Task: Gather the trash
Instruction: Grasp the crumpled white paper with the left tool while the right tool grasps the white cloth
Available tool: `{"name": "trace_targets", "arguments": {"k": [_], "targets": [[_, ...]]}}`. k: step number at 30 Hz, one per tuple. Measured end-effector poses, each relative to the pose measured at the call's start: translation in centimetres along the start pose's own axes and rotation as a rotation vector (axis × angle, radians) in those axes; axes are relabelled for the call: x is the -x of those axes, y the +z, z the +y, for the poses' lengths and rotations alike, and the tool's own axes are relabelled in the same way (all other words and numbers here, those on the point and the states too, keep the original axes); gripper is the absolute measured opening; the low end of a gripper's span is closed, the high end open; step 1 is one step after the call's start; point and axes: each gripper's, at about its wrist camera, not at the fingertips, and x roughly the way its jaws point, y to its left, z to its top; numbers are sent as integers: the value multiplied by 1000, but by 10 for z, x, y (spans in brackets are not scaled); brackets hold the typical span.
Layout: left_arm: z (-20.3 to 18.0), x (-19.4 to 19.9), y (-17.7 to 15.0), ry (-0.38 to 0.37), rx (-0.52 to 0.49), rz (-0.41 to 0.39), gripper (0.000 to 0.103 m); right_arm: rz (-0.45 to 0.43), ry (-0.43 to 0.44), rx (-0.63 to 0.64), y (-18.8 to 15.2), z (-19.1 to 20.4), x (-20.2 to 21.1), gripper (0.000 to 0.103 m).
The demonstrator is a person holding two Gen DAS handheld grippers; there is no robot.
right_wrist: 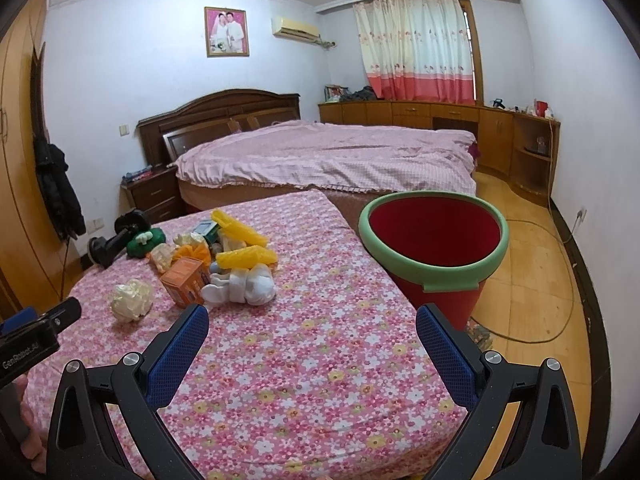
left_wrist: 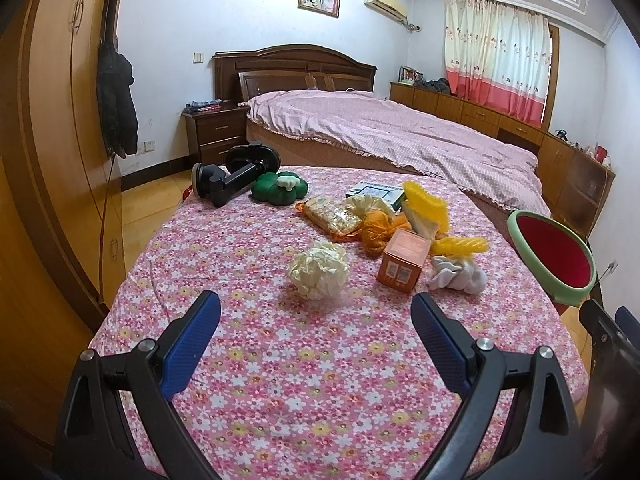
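Your left hand-held gripper (left_wrist: 316, 312) is spread and empty: center it over the crumpled paper ball (left_wrist: 318, 275), pinch gently, then carry it to the bucket (left_wrist: 554, 256).

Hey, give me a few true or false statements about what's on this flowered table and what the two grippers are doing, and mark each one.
1. The left gripper is open and holds nothing. True.
2. The crumpled paper ball lies inside the red bin. False: it lies on the flowered tablecloth, in front of the left gripper.
3. The red bin has a green rim. True.
4. The right gripper is shut on the orange box. False: it is open and the box sits untouched on the table.
5. The white socks lie beside the orange box. True.
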Motion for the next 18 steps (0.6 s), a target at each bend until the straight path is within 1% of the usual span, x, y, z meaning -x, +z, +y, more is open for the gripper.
{"name": "trace_targets", "arguments": {"k": [4, 11, 15, 18], "targets": [[6, -15, 4, -10, 8, 39, 96, 22, 11, 4, 8, 3, -15, 103], [19, -45, 11, 16, 17, 88, 96, 103, 67, 23, 18, 16, -51, 103], [21, -66, 14, 4, 19, 126, 95, 148, 85, 33, 20, 27, -74, 103], [18, -85, 16, -11, 10, 158, 93, 188, 91, 28, 19, 33, -94, 103]]}}
